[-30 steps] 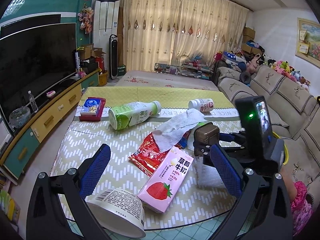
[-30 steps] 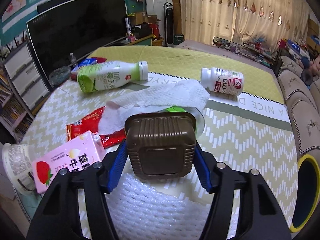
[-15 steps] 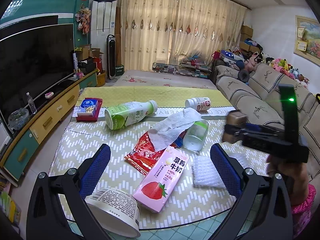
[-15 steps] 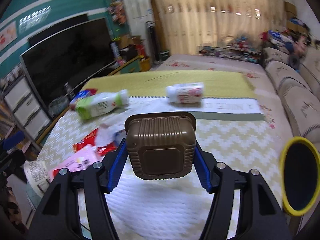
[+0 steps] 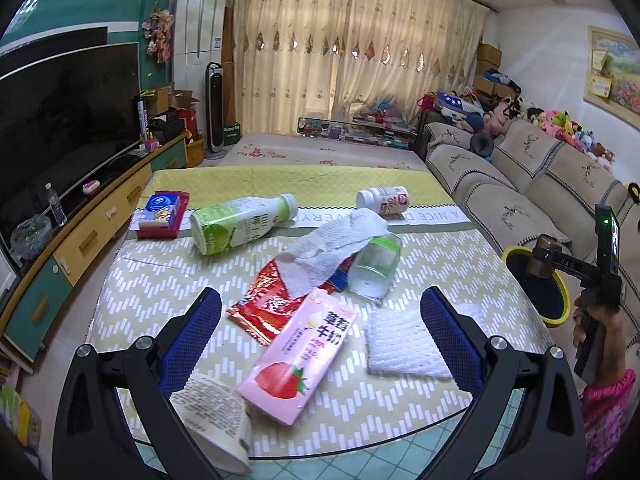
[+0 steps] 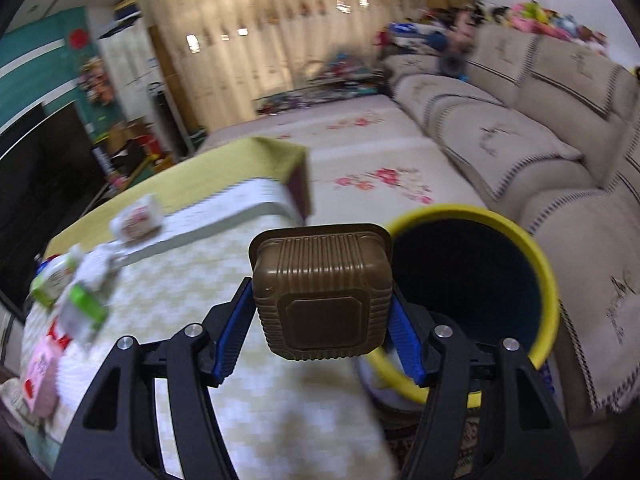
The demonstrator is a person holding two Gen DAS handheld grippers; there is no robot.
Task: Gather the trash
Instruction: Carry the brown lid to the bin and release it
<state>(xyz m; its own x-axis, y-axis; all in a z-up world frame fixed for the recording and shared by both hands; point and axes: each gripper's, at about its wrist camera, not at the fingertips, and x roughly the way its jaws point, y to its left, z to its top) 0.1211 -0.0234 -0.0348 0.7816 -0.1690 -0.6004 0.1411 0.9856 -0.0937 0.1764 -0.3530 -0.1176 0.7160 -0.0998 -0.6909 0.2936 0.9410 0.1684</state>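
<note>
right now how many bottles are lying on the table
2: a green-label bottle lying left of centre and a small white bottle farther back. The tissue may hide more.

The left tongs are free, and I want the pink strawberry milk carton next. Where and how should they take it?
Grip the pink milk carton across its narrow width, around mid-length, coming from above. It lies flat on the table, long side slanted away from the open left tongs, so they would probably need turning to straddle it. Its far end rests on the red wrapper.
</note>
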